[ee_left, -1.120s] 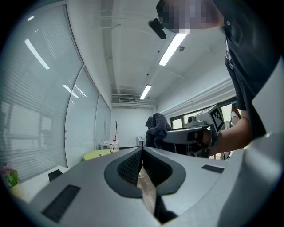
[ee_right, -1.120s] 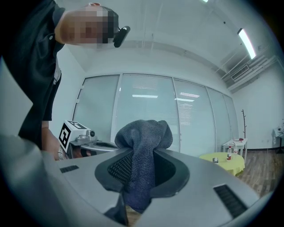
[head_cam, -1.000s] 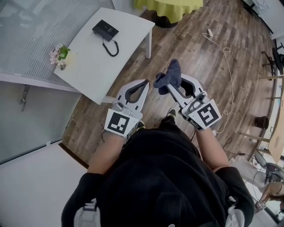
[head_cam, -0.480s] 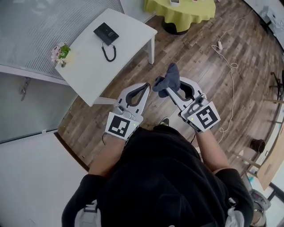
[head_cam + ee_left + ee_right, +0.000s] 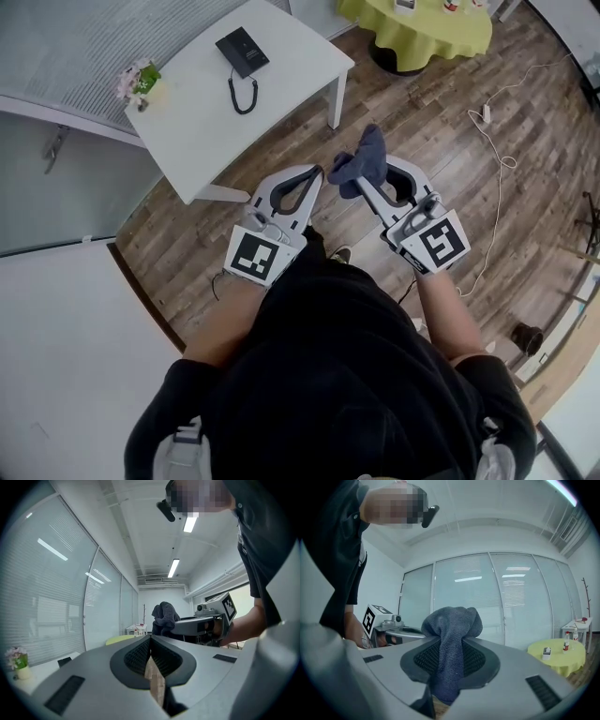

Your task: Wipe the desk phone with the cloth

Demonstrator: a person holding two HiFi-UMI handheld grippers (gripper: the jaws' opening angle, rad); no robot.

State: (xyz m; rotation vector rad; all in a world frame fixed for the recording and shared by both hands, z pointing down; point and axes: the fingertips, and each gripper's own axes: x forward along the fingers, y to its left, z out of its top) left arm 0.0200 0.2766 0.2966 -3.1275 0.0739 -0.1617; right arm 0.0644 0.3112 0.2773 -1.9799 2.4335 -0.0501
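White rectangular worktop (image 5: 202, 131) sits well ahead of both grippers. Left gripper (image 5: 315, 173) has jaws together, empty. Right gripper (image 5: 360, 187) pinches the bunched dark grey-blue cloth (image 5: 362, 159). Flat black desk phone (image 5: 242, 51) lies on the worktop's far part, with probably a small flower pot (image 5: 139, 81) near its edge.

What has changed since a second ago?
Only the viewpoint: the white table with the desk phone has slid right in the head view. Nothing grasped or released. The right gripper stays shut on the cloth; the left gripper stays shut, empty.
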